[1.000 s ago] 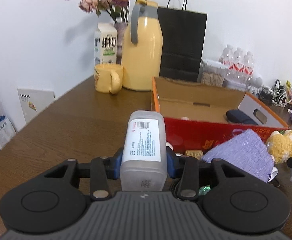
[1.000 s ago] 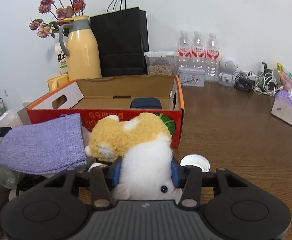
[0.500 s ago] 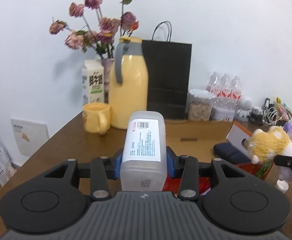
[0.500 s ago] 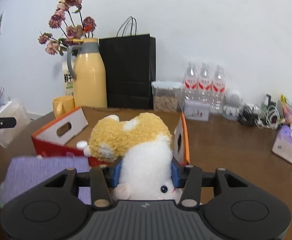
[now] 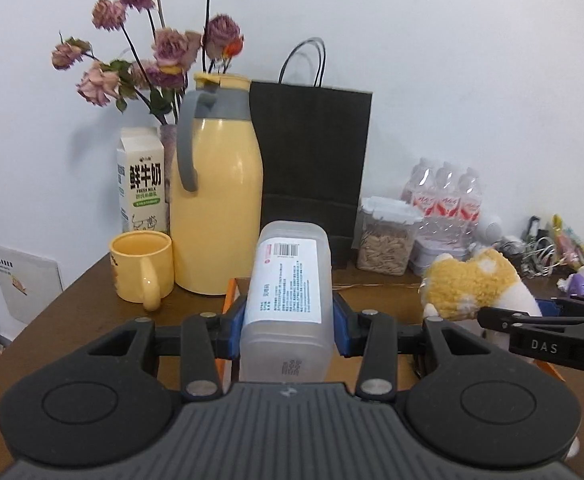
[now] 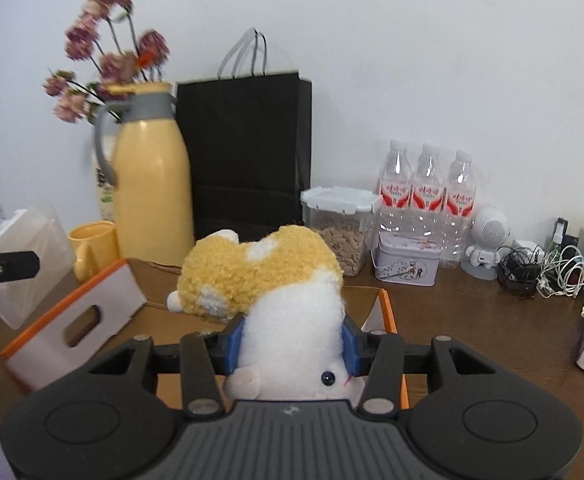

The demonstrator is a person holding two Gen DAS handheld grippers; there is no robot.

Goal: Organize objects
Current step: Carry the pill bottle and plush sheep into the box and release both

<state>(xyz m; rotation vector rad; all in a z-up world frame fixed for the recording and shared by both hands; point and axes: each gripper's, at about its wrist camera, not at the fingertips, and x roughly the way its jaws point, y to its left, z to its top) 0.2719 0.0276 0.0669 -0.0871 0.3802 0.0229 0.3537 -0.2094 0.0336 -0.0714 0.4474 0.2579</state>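
Both grippers are loaded and hanging over the cardboard box (image 6: 72,324). The left gripper (image 5: 288,328) is clamping a translucent plastic container (image 5: 288,300), blue pads pressing on its two sides, label facing up; in its own view the container is sitting dead centre, with the yellow mug (image 5: 142,272) at 10 o'clock and the yellow thermos (image 5: 216,208) at 11. The right gripper (image 6: 292,340) is squeezing the white body of a plush toy (image 6: 276,292), whose tan fuzzy part is flopping out ahead of the pads toward 11 o'clock. Box interior is showing under both, its handled end flap (image 6: 76,320) at 9 o'clock in the right view. Risks, as I'm judging them: the two tools are running close together, the right one's finger sitting at 3 o'clock in the left view just beside the left tool, so lowering both at once is inviting a collision or one item landing on the other. The container is smooth and its far end is overhanging the pads, so it could be pivoting or sliding on a tilt. The plush is soft, so the grip is compressing rather than locking; the loose part could be snagging the box's far rim (image 6: 388,308). Overshooting is putting the mug and thermos in the path. Suggest releasing one at a time.
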